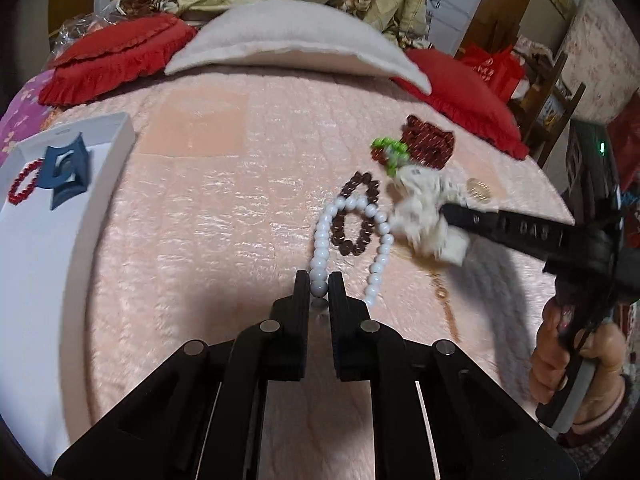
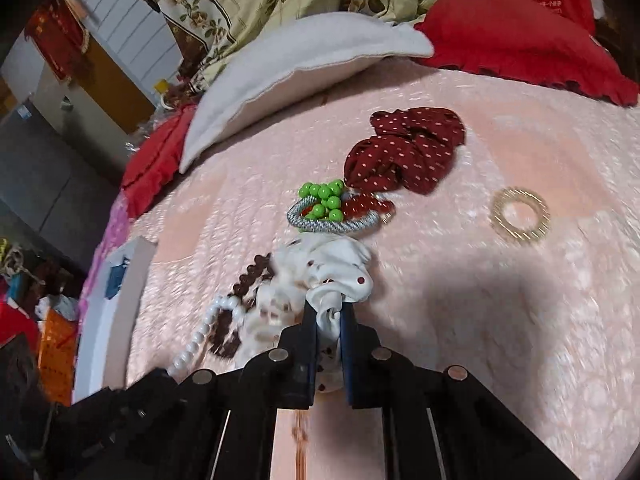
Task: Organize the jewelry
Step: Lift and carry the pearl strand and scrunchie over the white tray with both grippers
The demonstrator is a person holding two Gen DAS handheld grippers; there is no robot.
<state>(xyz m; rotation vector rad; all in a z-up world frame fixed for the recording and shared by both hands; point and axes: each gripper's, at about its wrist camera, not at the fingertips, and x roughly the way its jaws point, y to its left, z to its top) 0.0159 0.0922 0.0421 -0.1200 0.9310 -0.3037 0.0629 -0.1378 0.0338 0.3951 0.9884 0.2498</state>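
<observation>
My left gripper (image 1: 319, 286) is shut on the near end of a white bead bracelet (image 1: 378, 258), which lies looped on the pink bedspread over a brown bead bracelet (image 1: 356, 216). My right gripper (image 2: 329, 314) is shut on a white dotted scrunchie (image 2: 324, 272); in the left wrist view its gripper (image 1: 446, 214) comes in from the right with the scrunchie (image 1: 420, 208) bunched at its tip. Beyond lie a green bead bracelet (image 2: 324, 200) on a grey hair tie (image 2: 332, 227), a dark red dotted scrunchie (image 2: 404, 152) and a gold ring (image 2: 520, 214).
A white tray (image 1: 60, 248) lies at the left edge of the bed and holds a red bead bracelet (image 1: 24, 182) and a blue stand (image 1: 66, 172). Red cushions (image 1: 116, 56) and a white pillow (image 1: 288, 36) line the far side. A person's hand (image 1: 560, 364) holds the right gripper.
</observation>
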